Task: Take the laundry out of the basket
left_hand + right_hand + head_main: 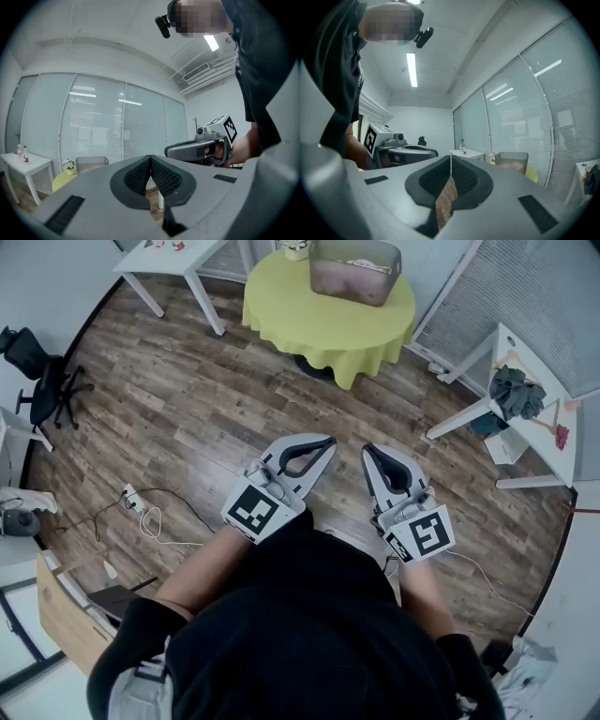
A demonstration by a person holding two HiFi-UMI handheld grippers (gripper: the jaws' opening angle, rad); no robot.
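Note:
The translucent grey laundry basket (354, 270) stands on a round table with a yellow cloth (328, 320) at the far end of the room, with pinkish laundry inside it. Both grippers are held at waist height over the wooden floor, well short of the table. My left gripper (325, 441) is shut with nothing between its jaws. My right gripper (367, 450) is shut and empty too. In the left gripper view the basket (92, 164) shows far off beyond the closed left gripper (150, 158). In the right gripper view the basket (513, 161) lies to the right of the closed right gripper (450, 158).
A white side table (178, 259) stands at the back left. A white rack (525, 418) with a dark cloth (516, 390) on it is on the right. An office chair (37, 381) sits at the left. A power strip and cables (141, 507) lie on the floor.

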